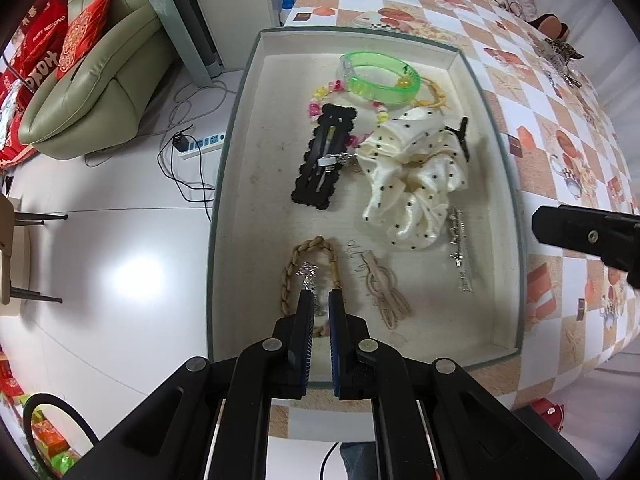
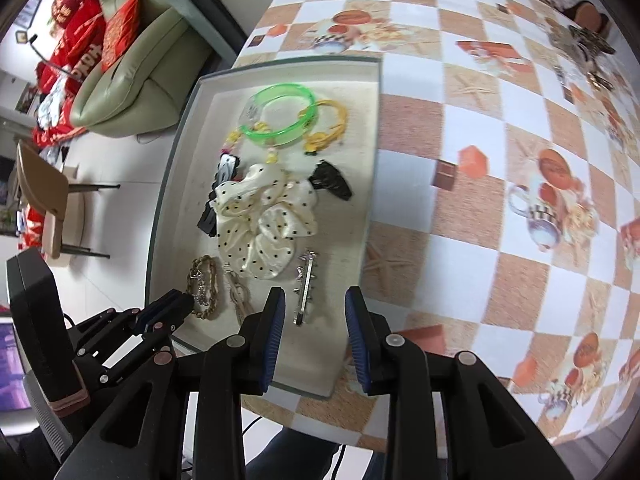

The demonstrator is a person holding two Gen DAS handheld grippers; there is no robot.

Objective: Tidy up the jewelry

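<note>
A shallow white tray (image 1: 496, 320) with a grey rim sits on the checked tablecloth and also shows in the right wrist view (image 2: 360, 208). It holds a green bangle (image 1: 380, 76), a black hair clip (image 1: 324, 160), a dotted cream scrunchie (image 1: 412, 184), a braided tan bracelet (image 1: 292, 268), a beige knot clip (image 1: 384, 292) and a silver barrette (image 1: 460, 252). My left gripper (image 1: 320, 300) is nearly shut on a small silver chain piece (image 1: 308, 272) over the braided bracelet. My right gripper (image 2: 316, 308) is open and empty above the tray's near edge, beside the silver barrette (image 2: 306, 288).
More jewelry and a dark bow clip (image 1: 560, 52) lie at the table's far right, also in the right wrist view (image 2: 592, 40). Left of the table are a green sofa (image 1: 100, 80), a power strip (image 1: 200, 144) with cables on the floor, and a chair (image 2: 44, 200).
</note>
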